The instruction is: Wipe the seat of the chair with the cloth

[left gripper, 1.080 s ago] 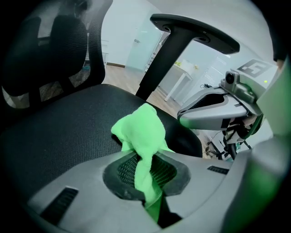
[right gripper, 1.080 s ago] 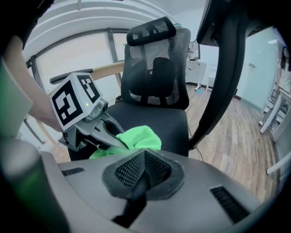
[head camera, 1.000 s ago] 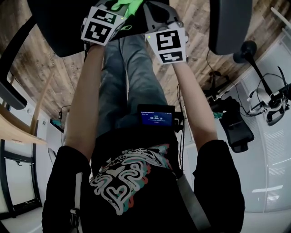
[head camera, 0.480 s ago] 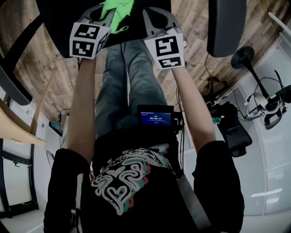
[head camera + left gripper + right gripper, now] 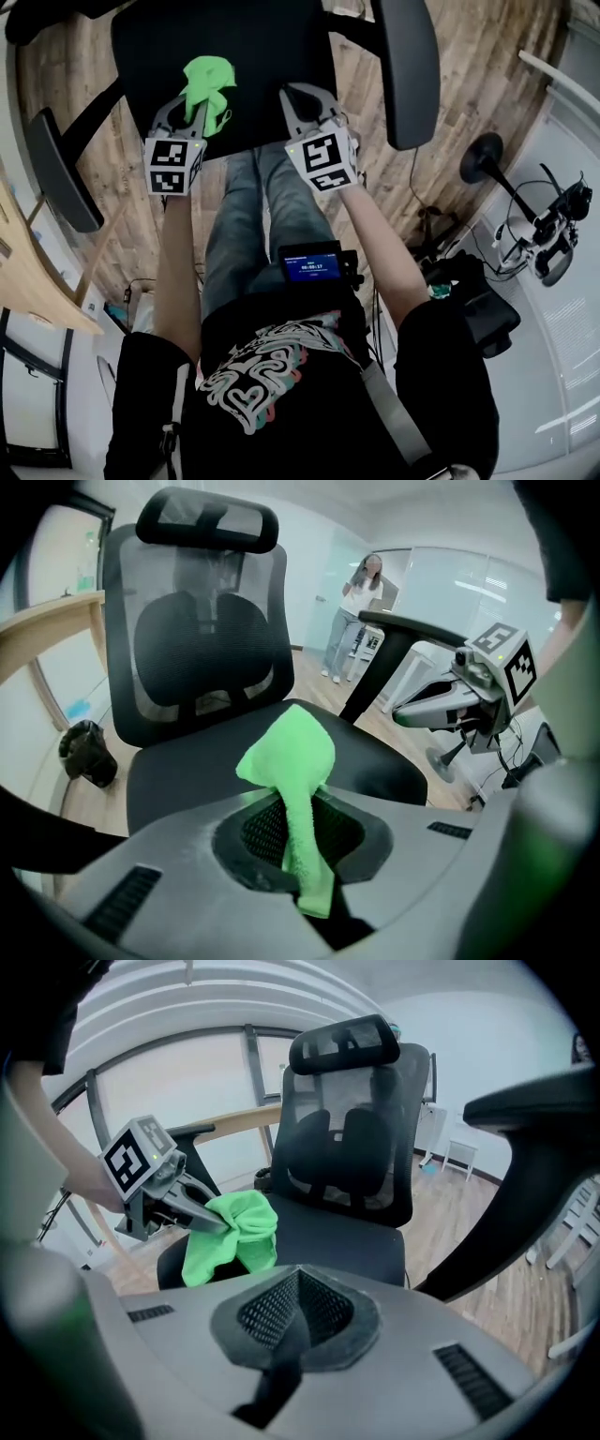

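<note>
The black office chair's seat [image 5: 258,56] lies ahead of me at the top of the head view. A bright green cloth [image 5: 208,80] hangs bunched over the seat's front left part, and my left gripper [image 5: 199,101] is shut on it. In the left gripper view the cloth [image 5: 292,761] sticks up between the jaws, with the seat [image 5: 178,771] and mesh backrest [image 5: 202,649] beyond. My right gripper [image 5: 300,96] hovers over the seat's front right, jaws together and holding nothing. The right gripper view shows the seat [image 5: 333,1237], the cloth [image 5: 234,1232] and the left gripper [image 5: 192,1211].
Black armrests flank the seat on the right [image 5: 410,70] and left [image 5: 58,173]. A wooden desk edge [image 5: 33,281] is at the left, and another chair's base [image 5: 483,157] stands on the wood floor at the right. A person [image 5: 354,621] stands far behind the chair.
The view has tilted so more of the seat shows. Both grippers have reached further out over the seat's front, the left one still holding the cloth.
</note>
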